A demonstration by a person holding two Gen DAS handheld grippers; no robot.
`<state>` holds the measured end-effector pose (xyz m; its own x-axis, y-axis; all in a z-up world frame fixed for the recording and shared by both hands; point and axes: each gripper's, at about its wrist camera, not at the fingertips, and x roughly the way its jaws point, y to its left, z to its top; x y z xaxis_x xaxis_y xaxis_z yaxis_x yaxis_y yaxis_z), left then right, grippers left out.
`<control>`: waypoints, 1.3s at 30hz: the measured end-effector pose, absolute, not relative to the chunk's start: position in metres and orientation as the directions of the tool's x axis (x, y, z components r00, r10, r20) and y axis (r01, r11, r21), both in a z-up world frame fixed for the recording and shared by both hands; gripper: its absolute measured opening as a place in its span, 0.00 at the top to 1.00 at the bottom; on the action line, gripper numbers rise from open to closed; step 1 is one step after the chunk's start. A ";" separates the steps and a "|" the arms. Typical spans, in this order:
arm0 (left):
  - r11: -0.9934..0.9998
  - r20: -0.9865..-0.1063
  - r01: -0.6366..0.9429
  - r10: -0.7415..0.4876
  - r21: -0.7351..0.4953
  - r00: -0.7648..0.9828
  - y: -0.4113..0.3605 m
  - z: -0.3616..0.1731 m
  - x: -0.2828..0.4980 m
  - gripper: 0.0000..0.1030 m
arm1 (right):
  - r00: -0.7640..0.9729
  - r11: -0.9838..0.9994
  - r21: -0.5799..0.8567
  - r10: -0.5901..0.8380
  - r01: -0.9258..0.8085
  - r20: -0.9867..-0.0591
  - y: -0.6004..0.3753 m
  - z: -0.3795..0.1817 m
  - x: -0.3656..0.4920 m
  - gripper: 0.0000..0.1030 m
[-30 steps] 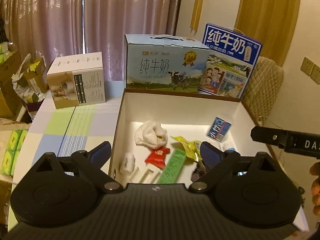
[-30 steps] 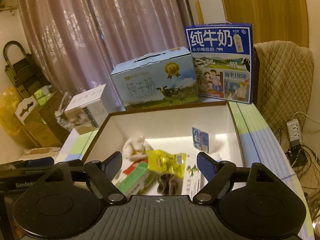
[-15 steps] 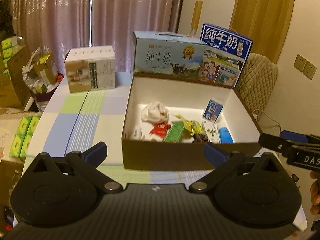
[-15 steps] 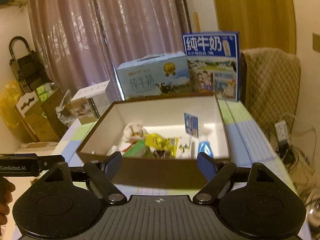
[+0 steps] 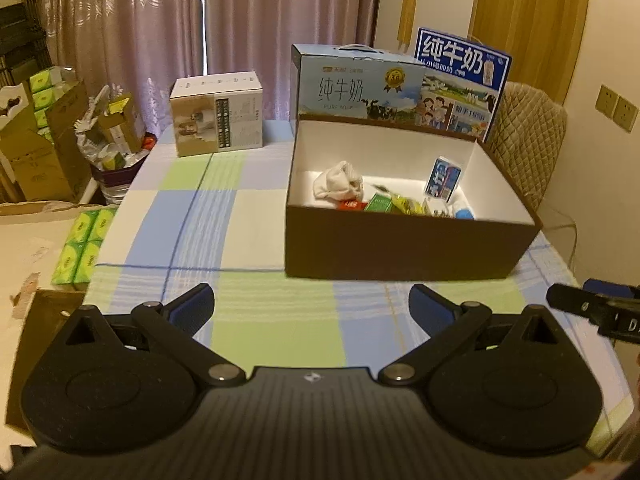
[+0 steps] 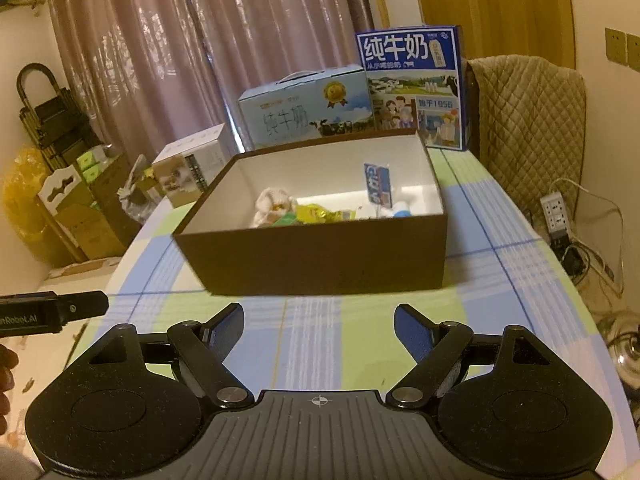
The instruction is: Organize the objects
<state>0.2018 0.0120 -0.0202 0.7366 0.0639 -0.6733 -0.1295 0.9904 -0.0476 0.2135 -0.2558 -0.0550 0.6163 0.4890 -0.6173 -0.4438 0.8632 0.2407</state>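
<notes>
A brown open box [image 5: 400, 248] [image 6: 320, 256] with a white inside stands on the checked tablecloth. In it lie a white cloth bundle [image 5: 340, 182] [image 6: 272, 202], a red packet [image 5: 350, 205], a green packet [image 5: 378, 203], a yellow wrapper [image 6: 316, 213] and a small blue carton [image 5: 443, 178] [image 6: 377, 182] leaning upright. My left gripper [image 5: 311, 306] hangs open over the cloth in front of the box, nothing between its fingers. My right gripper [image 6: 319, 326] is open too, also short of the box and empty.
Behind the box stand a light blue milk case [image 5: 360, 84] [image 6: 308, 114], a dark blue milk case [image 5: 460, 80] [image 6: 414, 84] and a white-and-tan carton [image 5: 218, 114] [image 6: 188, 164]. A quilted chair [image 5: 524, 136] [image 6: 528, 120] is at the right. Cardboard boxes [image 5: 44, 152] and green packs [image 5: 82, 246] crowd the floor at the left.
Both grippers have pulled back from above the box's inside to the cloth in front of it. The left gripper's jaws stand a little wider than a second ago.
</notes>
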 end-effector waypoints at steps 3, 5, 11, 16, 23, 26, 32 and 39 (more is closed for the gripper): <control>0.988 -0.679 -0.146 0.079 -0.043 0.730 0.009 -0.017 0.182 0.01 | 0.610 0.857 0.233 0.495 -0.459 -0.619 -0.256 -0.047 0.194 0.23; 0.987 -0.684 -0.151 0.081 -0.044 0.725 0.007 -0.013 0.168 0.01 | 0.606 0.852 0.229 0.501 -0.471 -0.618 -0.257 -0.041 0.181 0.23; 0.985 -0.697 -0.166 0.094 -0.037 0.711 -0.007 -0.001 0.126 0.01 | 0.585 0.833 0.220 0.521 -0.508 -0.621 -0.259 -0.028 0.147 0.23; 0.985 -0.696 -0.167 0.098 -0.032 0.712 -0.015 0.009 0.095 0.01 | 0.578 0.817 0.217 0.540 -0.534 -0.612 -0.264 -0.015 0.123 0.23; 0.984 -0.694 -0.173 0.105 -0.029 0.712 -0.025 0.024 0.061 0.01 | 0.573 0.810 0.197 0.541 -0.553 -0.615 -0.270 -0.004 0.096 0.23; 0.985 -0.693 -0.172 0.110 -0.020 0.712 -0.030 0.029 0.052 0.01 | 0.571 0.808 0.205 0.546 -0.552 -0.613 -0.274 -0.003 0.088 0.23; 0.990 -0.690 -0.143 0.092 -0.017 0.718 -0.043 0.034 0.040 0.01 | 0.572 0.812 0.201 0.539 -0.547 -0.619 -0.281 -0.003 0.081 0.23; 0.992 -0.690 -0.130 0.086 -0.011 0.719 -0.052 0.037 0.033 0.01 | 0.565 0.808 0.206 0.545 -0.552 -0.620 -0.284 -0.003 0.076 0.23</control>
